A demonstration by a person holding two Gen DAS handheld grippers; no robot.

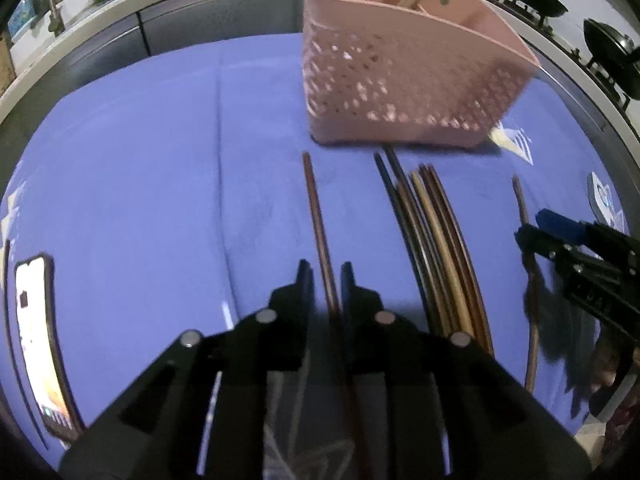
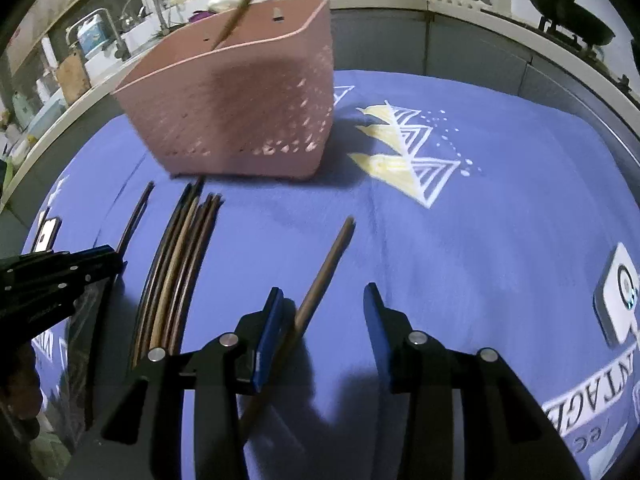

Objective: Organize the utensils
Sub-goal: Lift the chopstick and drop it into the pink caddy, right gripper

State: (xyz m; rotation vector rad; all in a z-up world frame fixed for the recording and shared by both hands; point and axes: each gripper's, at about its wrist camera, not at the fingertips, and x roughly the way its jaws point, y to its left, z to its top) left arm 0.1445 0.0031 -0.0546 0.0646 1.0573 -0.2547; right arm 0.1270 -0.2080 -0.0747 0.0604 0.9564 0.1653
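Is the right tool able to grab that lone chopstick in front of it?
Probably yes: the chopstick already lies between the right tool's open fingers, close to one pad, with only bare cloth around it.

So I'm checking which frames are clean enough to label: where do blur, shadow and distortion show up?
Left wrist view: the pink basket is smeared by motion blur, and the fisheye bends the chopsticks into arcs. Right wrist view: the basket is blurred too, and the right gripper throws a dark shadow on the blue cloth.
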